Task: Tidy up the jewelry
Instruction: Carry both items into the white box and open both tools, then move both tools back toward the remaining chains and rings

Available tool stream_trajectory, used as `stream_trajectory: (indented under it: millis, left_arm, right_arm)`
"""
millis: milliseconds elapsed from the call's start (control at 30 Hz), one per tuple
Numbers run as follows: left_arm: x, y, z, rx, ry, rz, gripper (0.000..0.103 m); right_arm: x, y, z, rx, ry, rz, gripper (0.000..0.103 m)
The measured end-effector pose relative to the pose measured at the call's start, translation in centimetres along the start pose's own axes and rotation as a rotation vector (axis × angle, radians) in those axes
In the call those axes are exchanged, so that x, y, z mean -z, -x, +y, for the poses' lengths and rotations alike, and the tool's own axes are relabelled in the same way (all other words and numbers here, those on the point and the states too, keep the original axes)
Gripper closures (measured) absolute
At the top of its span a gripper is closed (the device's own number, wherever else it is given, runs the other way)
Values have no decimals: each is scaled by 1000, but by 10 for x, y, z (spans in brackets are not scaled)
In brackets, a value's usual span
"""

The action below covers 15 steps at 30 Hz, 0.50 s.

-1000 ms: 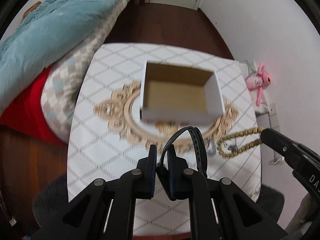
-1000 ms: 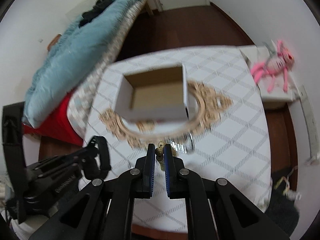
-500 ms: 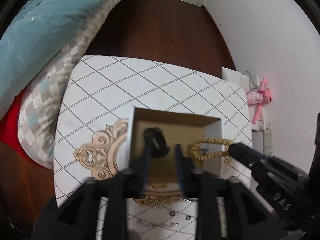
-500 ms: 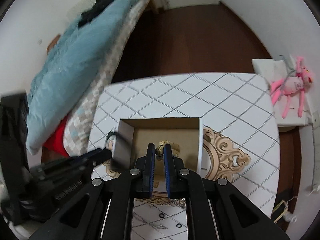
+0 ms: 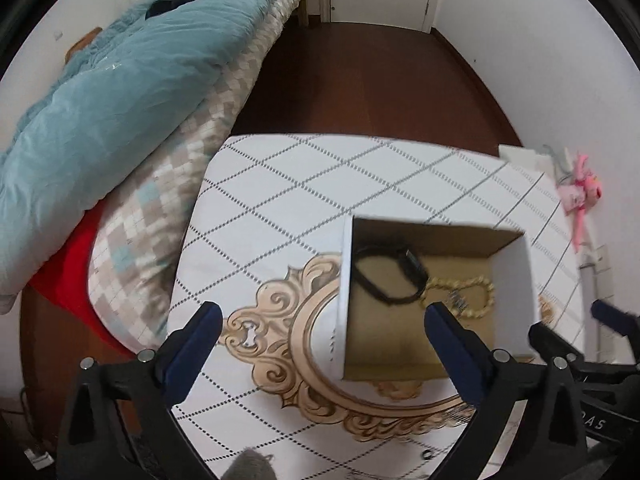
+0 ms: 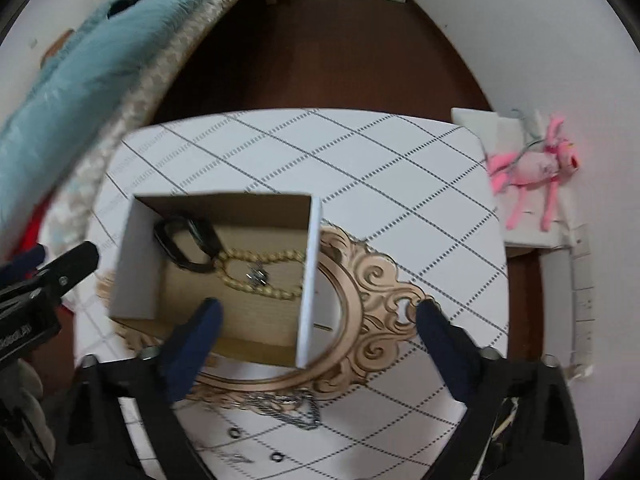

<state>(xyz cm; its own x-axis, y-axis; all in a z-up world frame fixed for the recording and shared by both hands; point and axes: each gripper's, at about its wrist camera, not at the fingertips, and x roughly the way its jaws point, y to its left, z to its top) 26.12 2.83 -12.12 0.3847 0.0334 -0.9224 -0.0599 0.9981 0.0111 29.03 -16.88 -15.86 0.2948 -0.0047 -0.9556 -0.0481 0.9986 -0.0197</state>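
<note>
- The left gripper (image 5: 320, 318) hangs above the table with its 2 blue-padded fingers (image 5: 192, 340) spread wide and nothing between them; the right gripper (image 6: 316, 320) is spread just as wide and likewise carries nothing
- The white cardboard box (image 5: 342, 300) stands open-topped on the table, partly over the gold ornate frame print (image 5: 280, 320) on the white diamond-patterned tablecloth (image 5: 280, 184)
- Inside the box lie 2 pieces: a black band (image 6: 186, 240) toward the far left corner and a cream bead bracelet (image 6: 260, 272) with a small silver charm (image 6: 256, 274) beside it; the 2 touch where the loops meet
- On the cloth in front of the box, near the table's front edge, lie a silver chain (image 6: 288, 406) and some small dark rings (image 6: 234, 434); these are blurred
- A pink plush toy (image 6: 532, 168) lies on a white surface to the right of the table; a bed with a teal duvet (image 5: 100, 92) runs along the left
</note>
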Motion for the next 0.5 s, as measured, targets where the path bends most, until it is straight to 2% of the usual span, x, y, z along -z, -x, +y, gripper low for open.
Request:
stream_trajectory:
  millis: [133,267,500]
  left_arm:
    - [11,-5,-1,-24,-15,7,0]
    - [17,-1,-1,-13,-6,4,0]
    - [24,26,-6,-13,-5,-50,0]
  right_arm:
    - [13,-7,3,33,-5,-12,2]
    - [19,-5,3,52,-11,-28,2]
    - [27,27,2,70,-22,-104,2]
